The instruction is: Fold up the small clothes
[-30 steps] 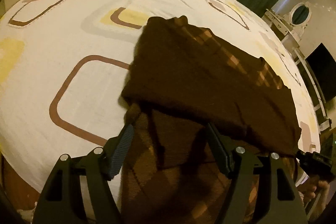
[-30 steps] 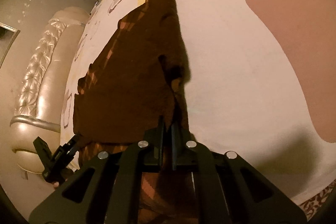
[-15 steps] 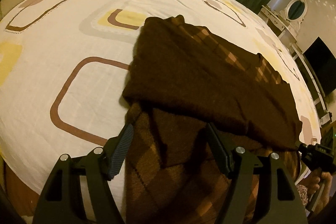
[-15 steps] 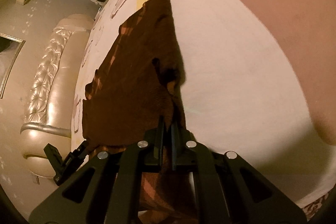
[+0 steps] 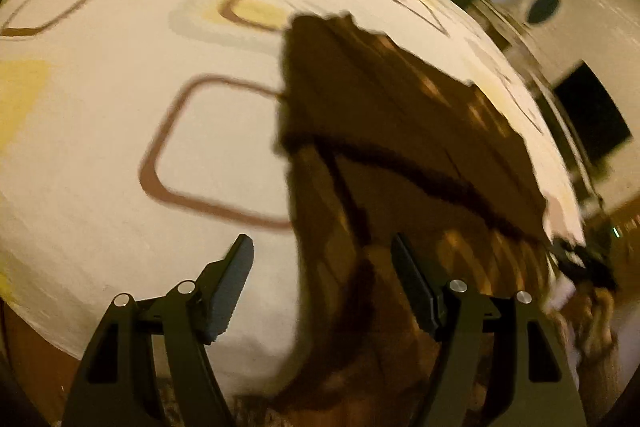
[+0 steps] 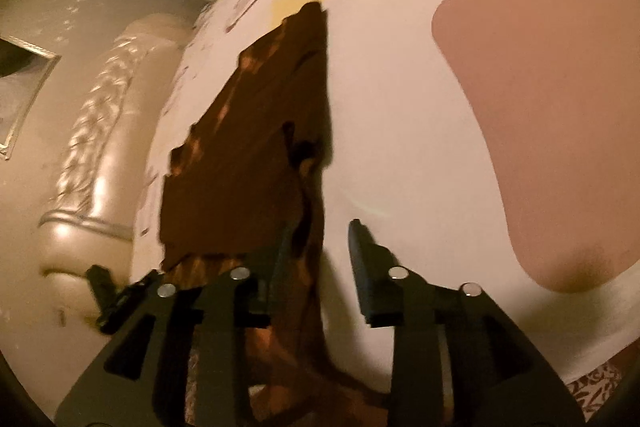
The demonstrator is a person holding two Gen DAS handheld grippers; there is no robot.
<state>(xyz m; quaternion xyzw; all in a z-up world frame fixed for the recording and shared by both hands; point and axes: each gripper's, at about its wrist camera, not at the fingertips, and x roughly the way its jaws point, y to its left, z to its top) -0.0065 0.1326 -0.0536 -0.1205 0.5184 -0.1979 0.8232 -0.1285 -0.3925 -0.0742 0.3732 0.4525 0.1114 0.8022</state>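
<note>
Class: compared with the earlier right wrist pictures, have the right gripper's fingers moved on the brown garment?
Yes. The right gripper has just been opening: its fingers, formerly pinched together on the brown garment, now stand apart, one over the bedsheet.

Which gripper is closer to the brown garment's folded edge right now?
Right. The right gripper has just been opening, its left finger against the brown garment beside the fold. The left gripper hangs open near its lower edge.
</note>
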